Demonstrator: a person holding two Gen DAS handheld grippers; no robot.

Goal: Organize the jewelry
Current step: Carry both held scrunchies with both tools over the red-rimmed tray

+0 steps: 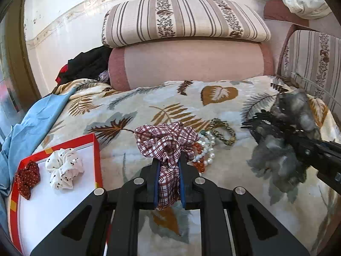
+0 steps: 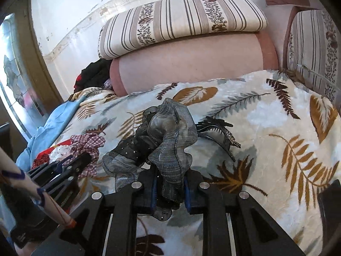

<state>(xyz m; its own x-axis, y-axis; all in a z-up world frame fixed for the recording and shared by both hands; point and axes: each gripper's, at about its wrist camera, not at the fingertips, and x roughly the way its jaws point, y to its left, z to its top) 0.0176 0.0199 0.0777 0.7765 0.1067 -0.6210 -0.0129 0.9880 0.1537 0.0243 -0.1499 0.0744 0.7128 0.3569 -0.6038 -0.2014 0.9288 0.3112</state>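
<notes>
My left gripper (image 1: 168, 168) is shut on a maroon-and-white checked scrunchie (image 1: 166, 138), held just above the leaf-print blanket (image 1: 149, 106). To its left stands a red-rimmed box lid (image 1: 97, 149) holding a white dotted scrunchie (image 1: 65, 168) and a red dotted scrunchie (image 1: 27, 177). Pearl bracelets (image 1: 207, 150), orange beads (image 1: 199, 164) and an olive braided hair tie (image 1: 223, 131) lie behind the checked scrunchie. My right gripper (image 2: 170, 183) is shut on a sheer grey ruffled hair piece (image 2: 170, 132). A black hair claw (image 2: 219, 132) sits just right of it.
A pink bolster (image 1: 187, 61) and a striped cushion (image 1: 183, 19) line the back of the bed. Another striped cushion (image 1: 315, 64) stands at the right. Blue cloth (image 1: 36, 123) and dark clothes (image 1: 87, 64) are piled at the left. A person's sleeve (image 2: 42, 194) shows at lower left.
</notes>
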